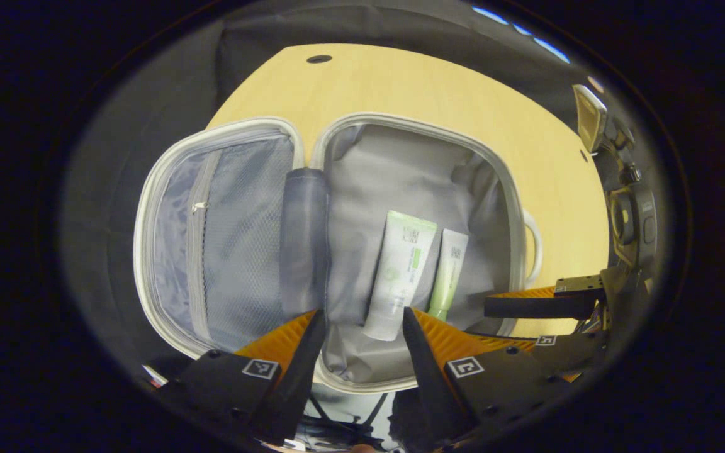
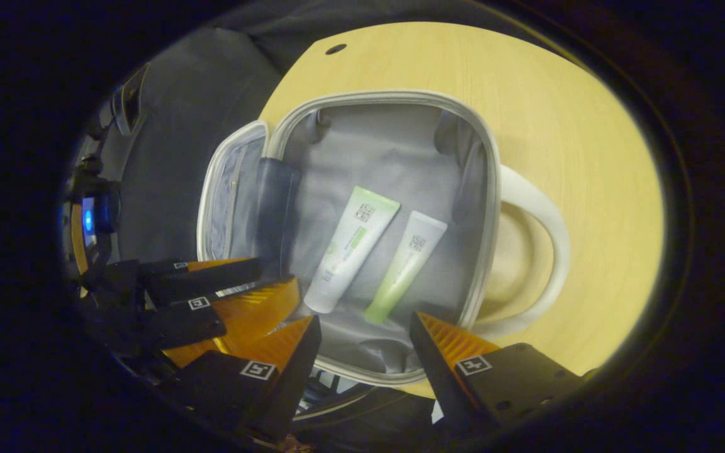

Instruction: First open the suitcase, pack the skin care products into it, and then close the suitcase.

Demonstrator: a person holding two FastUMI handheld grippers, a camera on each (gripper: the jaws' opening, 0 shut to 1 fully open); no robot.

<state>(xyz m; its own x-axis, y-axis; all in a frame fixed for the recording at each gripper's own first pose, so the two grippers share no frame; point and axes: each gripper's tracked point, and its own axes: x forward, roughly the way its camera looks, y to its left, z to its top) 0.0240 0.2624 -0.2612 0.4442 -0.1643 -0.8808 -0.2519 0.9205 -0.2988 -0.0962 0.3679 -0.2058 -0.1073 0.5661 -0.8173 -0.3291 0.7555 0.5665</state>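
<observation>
A small grey-lined suitcase (image 1: 400, 163) with a pale rim lies open on the wooden table (image 1: 400, 82); its mesh-pocket lid (image 1: 230, 233) is folded out to the left. Two skin care tubes lie side by side in the main half: a larger white-and-green tube (image 1: 399, 270) (image 2: 350, 248) and a slimmer green tube (image 1: 447, 274) (image 2: 405, 267). My left gripper (image 1: 362, 324) hovers open above the suitcase's near edge, nothing between its fingers. My right gripper (image 2: 364, 330) is open and empty too, above the near rim; it also appears at the right (image 1: 539, 306) in the left gripper view.
The suitcase's white handle (image 2: 545, 251) arcs out over the table (image 2: 576, 126) on the right. A round hole (image 2: 336, 48) marks the table's far side. The left gripper (image 2: 211, 296) and the device behind it sit at the lower left in the right gripper view.
</observation>
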